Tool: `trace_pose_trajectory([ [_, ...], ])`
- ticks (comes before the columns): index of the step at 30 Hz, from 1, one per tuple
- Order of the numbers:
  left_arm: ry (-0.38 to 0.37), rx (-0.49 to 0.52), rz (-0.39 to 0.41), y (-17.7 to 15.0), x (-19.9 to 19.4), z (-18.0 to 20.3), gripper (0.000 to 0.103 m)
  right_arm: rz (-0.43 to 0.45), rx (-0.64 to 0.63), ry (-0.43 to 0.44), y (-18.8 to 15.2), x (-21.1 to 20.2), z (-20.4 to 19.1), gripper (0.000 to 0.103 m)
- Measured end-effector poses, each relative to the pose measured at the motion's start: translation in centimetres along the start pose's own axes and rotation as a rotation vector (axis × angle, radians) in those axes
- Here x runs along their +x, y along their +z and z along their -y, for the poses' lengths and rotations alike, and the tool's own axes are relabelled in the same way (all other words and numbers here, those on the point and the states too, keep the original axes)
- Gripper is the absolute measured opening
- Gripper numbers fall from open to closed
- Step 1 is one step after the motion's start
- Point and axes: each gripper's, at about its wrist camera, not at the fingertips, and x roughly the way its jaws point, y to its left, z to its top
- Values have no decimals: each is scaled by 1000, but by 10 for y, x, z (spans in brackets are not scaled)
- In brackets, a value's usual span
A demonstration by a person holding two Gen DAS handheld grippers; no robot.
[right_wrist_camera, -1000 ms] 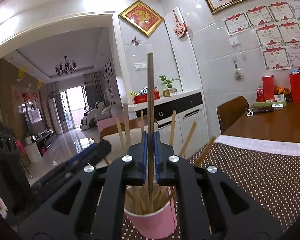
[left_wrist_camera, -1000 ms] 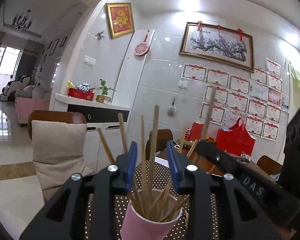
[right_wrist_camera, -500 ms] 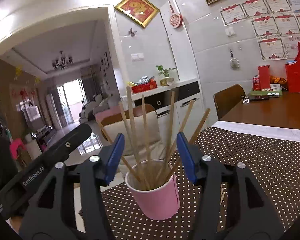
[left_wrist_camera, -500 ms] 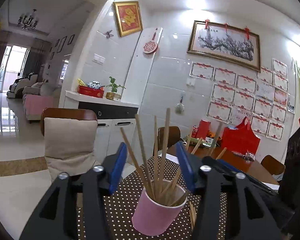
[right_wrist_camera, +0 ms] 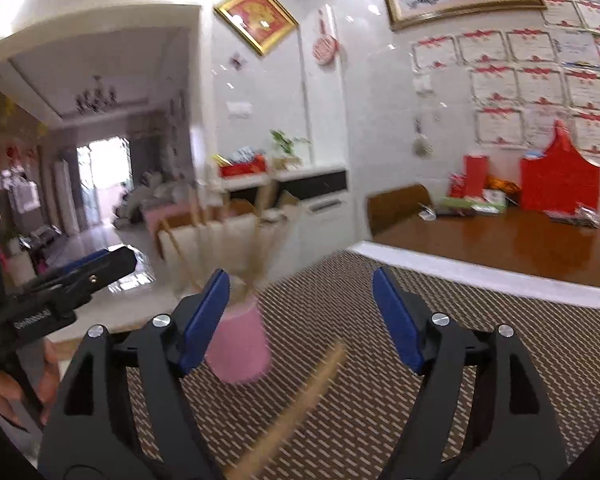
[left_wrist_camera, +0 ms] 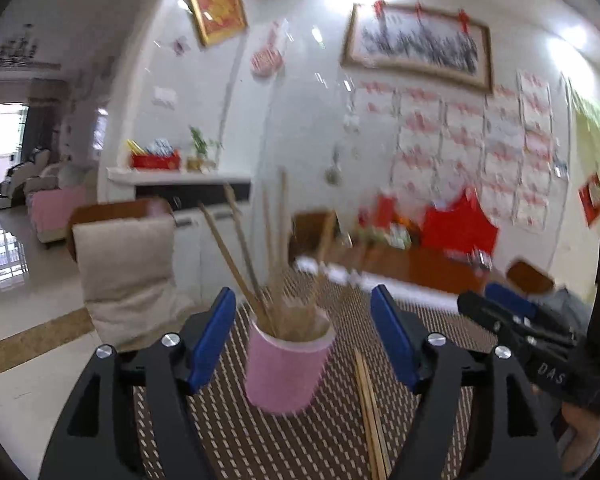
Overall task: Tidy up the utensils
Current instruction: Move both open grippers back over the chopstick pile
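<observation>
A pink cup [left_wrist_camera: 286,364] stands on the dotted brown placemat [left_wrist_camera: 260,440] and holds several wooden chopsticks [left_wrist_camera: 256,256]. My left gripper [left_wrist_camera: 303,340] is open and empty, its blue pads on either side of the cup, a little short of it. Loose chopsticks [left_wrist_camera: 370,412] lie on the mat right of the cup. In the right wrist view the cup [right_wrist_camera: 240,348] is blurred at the left, partly behind the left pad. My right gripper [right_wrist_camera: 300,320] is open and empty. A blurred chopstick [right_wrist_camera: 296,404] lies on the mat below it.
The right gripper's body [left_wrist_camera: 540,344] shows at the right of the left wrist view; the left gripper's body [right_wrist_camera: 56,292] at the left of the right wrist view. A cushioned chair [left_wrist_camera: 124,268] stands beyond the table edge. Red bags and boxes [right_wrist_camera: 556,180] sit on the wooden table [right_wrist_camera: 500,244].
My right gripper let go of the chopstick into the cup, opened wide and drew back to the right. My left gripper opened wider and pulled back. Both views are blurred by motion.
</observation>
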Motion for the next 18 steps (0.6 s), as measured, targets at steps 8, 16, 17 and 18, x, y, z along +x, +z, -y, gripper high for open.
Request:
trace_pose_trajectory([
  [8,-83,80,-426,-50,70,30,69,-240,71,-46,-38,12,44,20],
  [16,-104,114,-613,-88,112,44,69,-303,165,-53,-60,19,65,61],
  [17,-93,134,-624,-91,115,46,69,-297,173,-50,-61,18,66,61],
  [18,-80,145,-630,-92,117,47,69,-301,169,-48,-60,17,66,61],
])
